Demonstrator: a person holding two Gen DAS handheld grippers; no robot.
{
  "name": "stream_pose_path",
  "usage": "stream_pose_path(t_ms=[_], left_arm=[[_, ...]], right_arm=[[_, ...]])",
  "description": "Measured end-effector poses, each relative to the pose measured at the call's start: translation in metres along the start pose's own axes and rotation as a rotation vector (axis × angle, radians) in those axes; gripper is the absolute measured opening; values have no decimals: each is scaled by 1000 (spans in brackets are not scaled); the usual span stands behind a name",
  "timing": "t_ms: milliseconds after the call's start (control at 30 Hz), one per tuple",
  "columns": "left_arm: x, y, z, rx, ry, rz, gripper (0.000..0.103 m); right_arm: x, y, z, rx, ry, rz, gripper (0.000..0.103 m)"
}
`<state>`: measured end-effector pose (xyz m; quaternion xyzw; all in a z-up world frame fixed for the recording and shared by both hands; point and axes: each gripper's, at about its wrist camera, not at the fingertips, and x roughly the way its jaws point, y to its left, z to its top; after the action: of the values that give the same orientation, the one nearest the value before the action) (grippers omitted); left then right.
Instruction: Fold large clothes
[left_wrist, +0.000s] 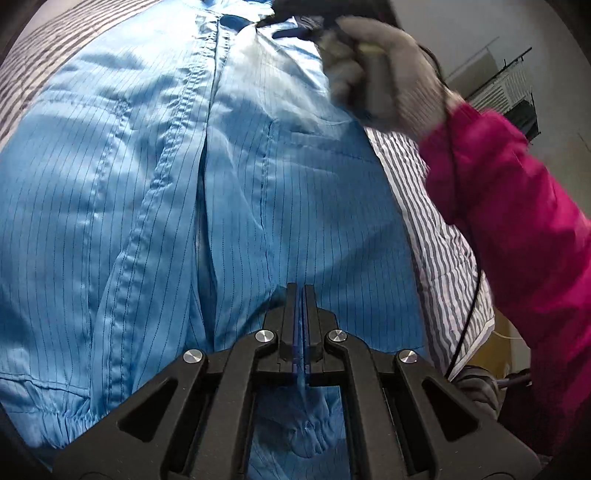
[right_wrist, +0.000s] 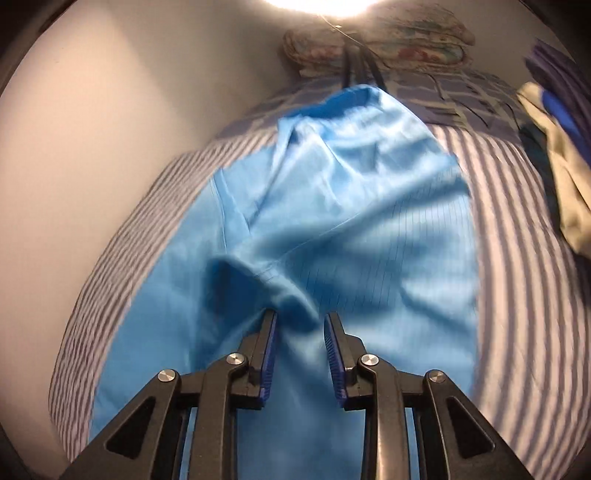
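Two grippers: both are seen over one blue garment (left_wrist: 258, 184) spread on a striped bed sheet (right_wrist: 517, 258).
Left gripper (left_wrist: 300, 291): its fingers are pressed together, and a thin pinch of the blue cloth is held between the pads at the near edge of the garment.
Right gripper (right_wrist: 300, 317): its fingers are partly apart; a raised ridge of cloth is straddled by them, but a pinch on it is not yet shown.
Key relation: the garment lies straight ahead of both sets of fingers, so the coming move is judged to turn on the ridge lying between the right fingers.
Long axis: the garment runs away from each camera, with its front placket (left_wrist: 207, 147) along that line.
Far end: in the left view, a gloved hand (left_wrist: 384, 74) and pink sleeve (left_wrist: 517, 221) are seen near the collar.
Beyond: folded patterned bedding (right_wrist: 380, 40) is piled by the wall.
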<state>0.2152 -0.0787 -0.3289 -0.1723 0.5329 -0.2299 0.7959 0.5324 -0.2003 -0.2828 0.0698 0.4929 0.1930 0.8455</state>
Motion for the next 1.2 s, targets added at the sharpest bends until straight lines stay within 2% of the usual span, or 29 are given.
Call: stream_pose_path(t_ms=[100, 200, 300, 400, 467, 567, 600, 700, 800, 867, 900, 933, 1000, 1067, 1200], left_arm=[[-1, 3, -1, -8, -1, -10, 1], [-3, 7, -1, 1, 4, -14, 1], [-3, 8, 3, 4, 8, -11, 1], [-4, 7, 7, 6, 21, -8, 1], [-7, 8, 12, -17, 26, -15, 1], [-22, 15, 21, -59, 5, -30, 1], [-32, 17, 21, -66, -5, -39, 1], [-61, 24, 20, -75, -41, -47, 1], [-94, 32, 16, -83, -62, -37, 6], [-117, 41, 15, -96, -80, -23, 24], [-127, 47, 17, -105, -91, -16, 29], [-134, 53, 17, -115, -101, -9, 36], [-147, 72, 19, -138, -110, 10, 40], [-152, 98, 21, -196, -92, 41, 41], [-142, 143, 15, -342, -46, -2, 41]], right_arm=[[23, 9, 17, -1, -3, -10, 27], [51, 17, 21, -31, 53, -55, 28], [50, 22, 17, -53, 48, -76, 28], [24, 14, 17, 1, 22, -39, 30], [-7, 8, 15, 17, -21, -20, 32], [-63, -2, 2, 22, -85, -1, 39], [-79, -6, -3, 27, -100, 9, 44], [-134, -17, -35, 44, -158, 27, 53], [-179, -21, -79, 59, -165, 16, 55], [-198, -25, -105, 78, -150, 15, 58], [-208, -24, -123, 89, -138, 17, 61], [-214, -23, -136, 97, -128, 20, 61], [-222, -19, -167, 121, -84, 31, 61], [-222, -14, -192, 135, -40, 42, 61], [-214, -9, -240, 175, 57, 56, 61]])
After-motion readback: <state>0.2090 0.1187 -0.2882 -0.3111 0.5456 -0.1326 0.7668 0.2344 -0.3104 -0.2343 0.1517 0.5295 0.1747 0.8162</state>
